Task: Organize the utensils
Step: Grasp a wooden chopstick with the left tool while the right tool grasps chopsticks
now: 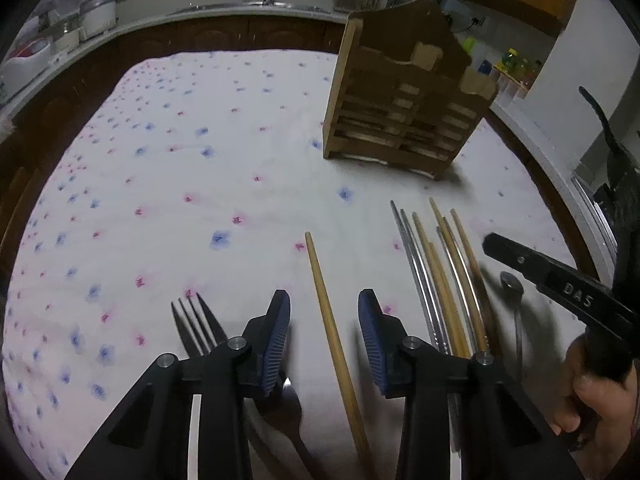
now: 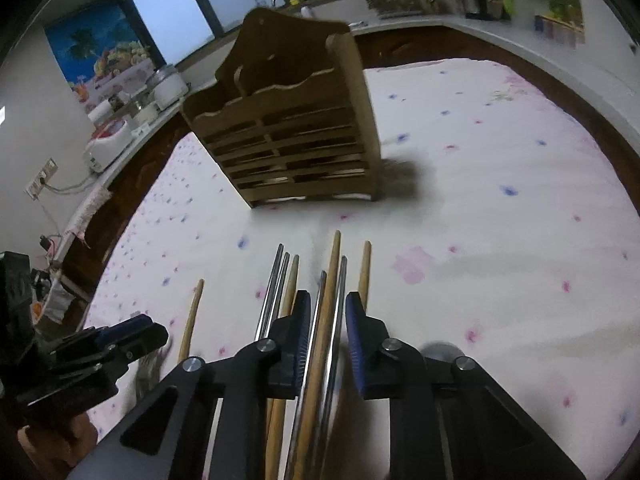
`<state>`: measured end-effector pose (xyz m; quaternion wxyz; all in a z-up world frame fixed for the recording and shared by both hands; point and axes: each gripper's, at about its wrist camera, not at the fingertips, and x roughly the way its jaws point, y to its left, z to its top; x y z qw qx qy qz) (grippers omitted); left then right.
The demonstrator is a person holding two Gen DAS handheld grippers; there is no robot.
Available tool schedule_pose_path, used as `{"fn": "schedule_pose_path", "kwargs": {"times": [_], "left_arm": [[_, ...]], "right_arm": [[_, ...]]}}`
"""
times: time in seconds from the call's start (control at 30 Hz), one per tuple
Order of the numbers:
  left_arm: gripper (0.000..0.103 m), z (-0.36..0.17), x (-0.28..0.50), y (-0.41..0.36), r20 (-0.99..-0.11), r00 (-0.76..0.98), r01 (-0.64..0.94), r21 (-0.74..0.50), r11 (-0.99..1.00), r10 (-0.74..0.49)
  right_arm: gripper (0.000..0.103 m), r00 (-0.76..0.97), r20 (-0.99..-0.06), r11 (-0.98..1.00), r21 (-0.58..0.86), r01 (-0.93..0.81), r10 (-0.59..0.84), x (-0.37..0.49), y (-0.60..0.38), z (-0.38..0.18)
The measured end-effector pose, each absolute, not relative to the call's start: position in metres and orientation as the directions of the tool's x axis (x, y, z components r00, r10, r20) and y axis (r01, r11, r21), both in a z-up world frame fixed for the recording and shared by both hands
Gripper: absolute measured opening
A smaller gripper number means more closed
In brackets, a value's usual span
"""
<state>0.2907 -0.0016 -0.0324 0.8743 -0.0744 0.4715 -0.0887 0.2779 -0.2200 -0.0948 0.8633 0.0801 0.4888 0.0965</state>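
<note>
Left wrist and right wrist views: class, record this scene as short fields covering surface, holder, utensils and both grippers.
surface: floral tablecloth
holder: wooden caddy, upright, apart from the utensils
lone chopstick: between left gripper pads, untouched
bundle: chopsticks, wood and metal, some between right gripper pads; contact unclear
fork: beside left gripper
spoon: right of bundle

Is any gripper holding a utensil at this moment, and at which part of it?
Nothing is held. The left gripper straddles a lone wooden chopstick, pads apart from it. The right gripper has several chopsticks between its fingers, but no pad presses them.
</note>
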Motion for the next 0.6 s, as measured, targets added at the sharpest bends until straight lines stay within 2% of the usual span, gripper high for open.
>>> {"fn": "schedule_pose_path", "kwargs": {"times": [0.37,0.57,0.6], "left_arm": [[0.027,-0.055,0.323,-0.008,-0.845,0.473,0.097,-0.232,0.968,-0.25],[0.019,-0.066,0.342,-0.014,-0.866,0.434,0.106,-0.224,0.969,-0.248],[0.015,-0.066,0.344,-0.016,-0.869,0.433,0.109,-0.215,0.971,-0.241]], "right_arm": [[0.013,0.467,-0.852,0.972,0.21,-0.107,0.236,0.329,-0.204,-0.11],[0.009,0.461,-0.863,0.978,0.177,-0.112,0.209,0.337,-0.202,-0.12],[0.008,0.464,-0.862,0.978,0.172,-0.115,0.206,0.336,-0.202,-0.12]]}}
